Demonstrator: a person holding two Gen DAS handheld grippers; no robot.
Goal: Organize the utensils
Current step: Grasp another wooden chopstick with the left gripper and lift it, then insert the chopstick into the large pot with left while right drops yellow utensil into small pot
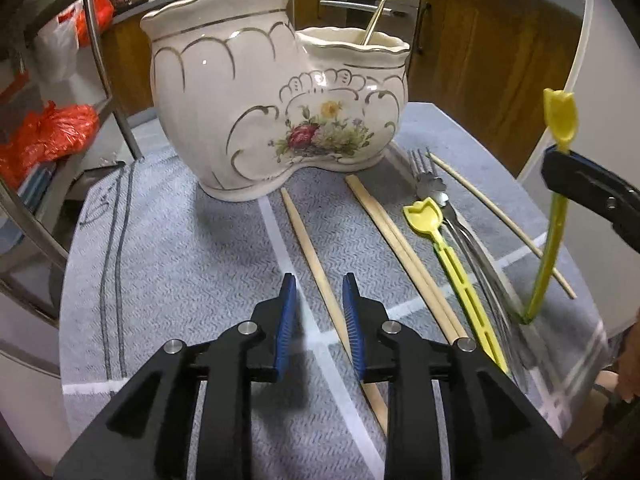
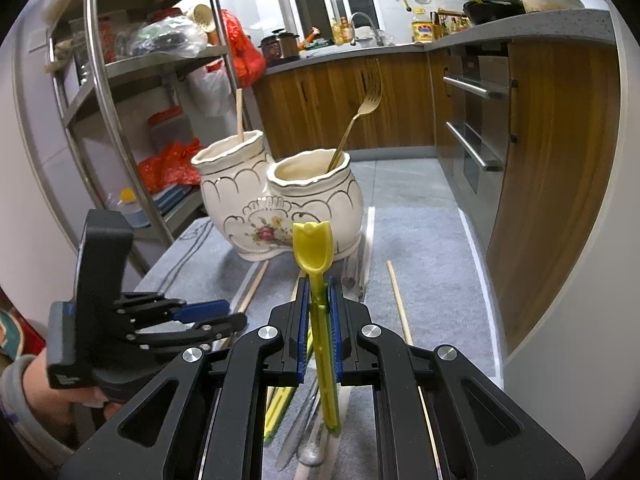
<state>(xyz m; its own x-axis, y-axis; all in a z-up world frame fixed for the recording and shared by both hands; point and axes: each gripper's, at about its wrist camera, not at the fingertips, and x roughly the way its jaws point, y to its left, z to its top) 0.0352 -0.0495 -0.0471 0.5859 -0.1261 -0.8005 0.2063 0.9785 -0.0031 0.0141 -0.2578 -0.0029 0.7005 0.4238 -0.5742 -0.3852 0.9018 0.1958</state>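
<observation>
The step in hand looks like carrying one utensil to the holder: the right gripper (image 2: 319,312) is clamped on a yellow plastic pick (image 2: 320,300), its blue pads pressing the stem just below the tulip-shaped head. In the right wrist view the pick stands at the centre of the frame, long axis nearly upright, head pointing up toward the ceramic holder (image 2: 280,200) and the tail running down between the fingers to the lower edge. In the left wrist view the same pick (image 1: 554,216) sits at the right edge, curved, head up, with its tail just above or touching the grey cloth (image 1: 180,260); I cannot tell which. The holder has two openings: the taller left one holds a wooden stick (image 2: 239,114), the lower right one a gold fork (image 2: 360,120) leaning to the right. The next move, I judge, calls for lifting the pick over a rim and tipping it tail-first into an opening, clear of the fork. The left gripper (image 1: 320,320) hangs at the lower centre of its own view with its jaws a little apart and nothing between them, over a loose chopstick (image 1: 316,264) lying lengthwise toward the holder. A second yellow pick (image 1: 448,264), a chopstick pair (image 1: 400,252) and a steel fork (image 1: 432,184) still lie on the cloth, pointing the same way.
</observation>
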